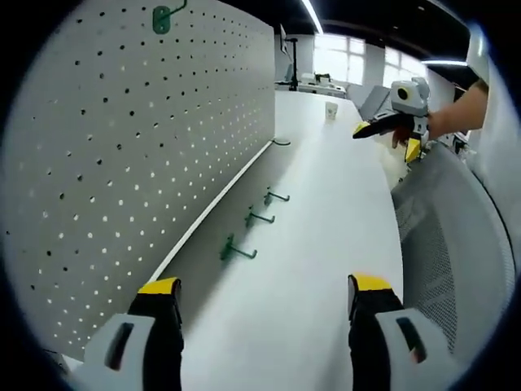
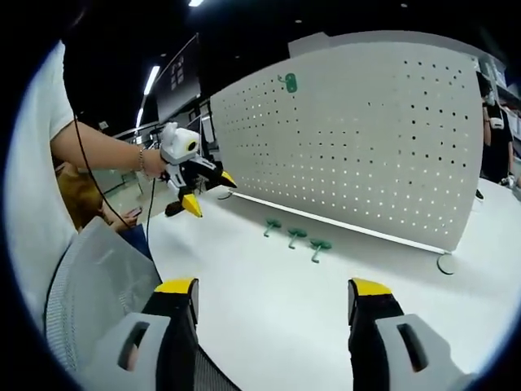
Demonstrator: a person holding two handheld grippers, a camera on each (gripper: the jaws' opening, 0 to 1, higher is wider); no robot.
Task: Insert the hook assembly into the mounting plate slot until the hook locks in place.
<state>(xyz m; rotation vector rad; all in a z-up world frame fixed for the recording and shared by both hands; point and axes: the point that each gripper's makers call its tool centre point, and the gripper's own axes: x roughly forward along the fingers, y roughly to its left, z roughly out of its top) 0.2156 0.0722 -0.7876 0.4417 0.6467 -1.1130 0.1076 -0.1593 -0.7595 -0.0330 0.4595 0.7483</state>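
**Three loose hooks on the table, one on the board**

You have three small green metal hooks lying in a row on the white tabletop (image 1: pixel 326 269), just in front of the foot of the upright white perforated pegboard (image 1: pixel 122 163): the nearest hook (image 1: pixel 236 249), the middle hook (image 1: pixel 258 217) and the far hook (image 1: pixel 273 196). Each shows a flat green base plate with a thin prong sticking out. A fourth green hook (image 1: pixel 163 18) hangs high on the board.

Your left gripper (image 1: pixel 264 297) hovers above the table, jaws spread wide, holding nothing. Your right gripper (image 2: pixel 273 297) does likewise, well apart from the hooks, beside a grey mesh chair back (image 2: pixel 98 277).
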